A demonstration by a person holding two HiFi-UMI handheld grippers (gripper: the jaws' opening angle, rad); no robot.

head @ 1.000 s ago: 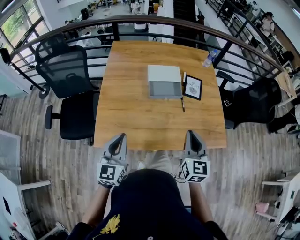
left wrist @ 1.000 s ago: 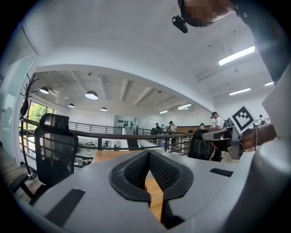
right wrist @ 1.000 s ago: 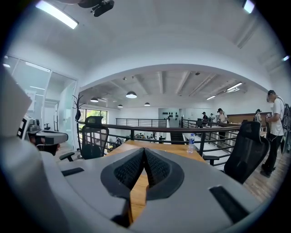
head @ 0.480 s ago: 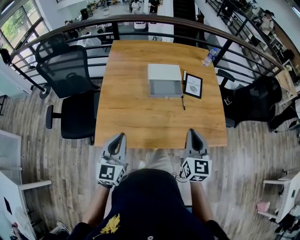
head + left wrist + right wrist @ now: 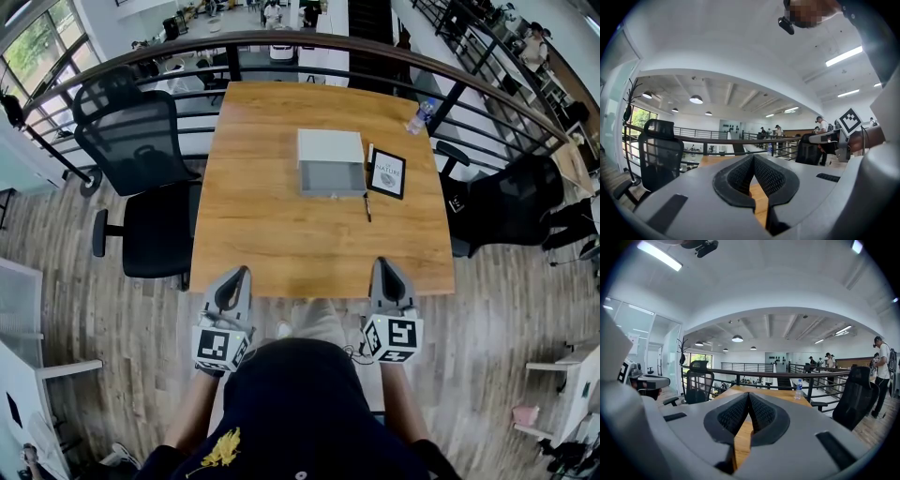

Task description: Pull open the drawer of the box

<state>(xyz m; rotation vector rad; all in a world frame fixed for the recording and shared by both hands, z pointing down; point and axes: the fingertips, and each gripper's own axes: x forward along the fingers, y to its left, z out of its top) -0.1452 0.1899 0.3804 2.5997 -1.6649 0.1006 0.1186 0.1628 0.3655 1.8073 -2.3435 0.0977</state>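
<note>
The left hand-held gripper [image 5: 245,273] and the right hand-held gripper [image 5: 380,264] hang over the near edge of the worktop [image 5: 272,234]. Each has its jaws closed tip to tip with nothing between them. Neither has shifted over the last second, and both were closed then too.

The box [image 5: 328,148] sits well apart from them on the far half, where it sat before. Its grey drawer [image 5: 332,177] faces near and looks flush, though it is too small to be sure. The card [image 5: 385,173] and the pen [image 5: 366,207] lie just right of it, also unmoved. I judge that the second brought no gain on the drawer.
</note>
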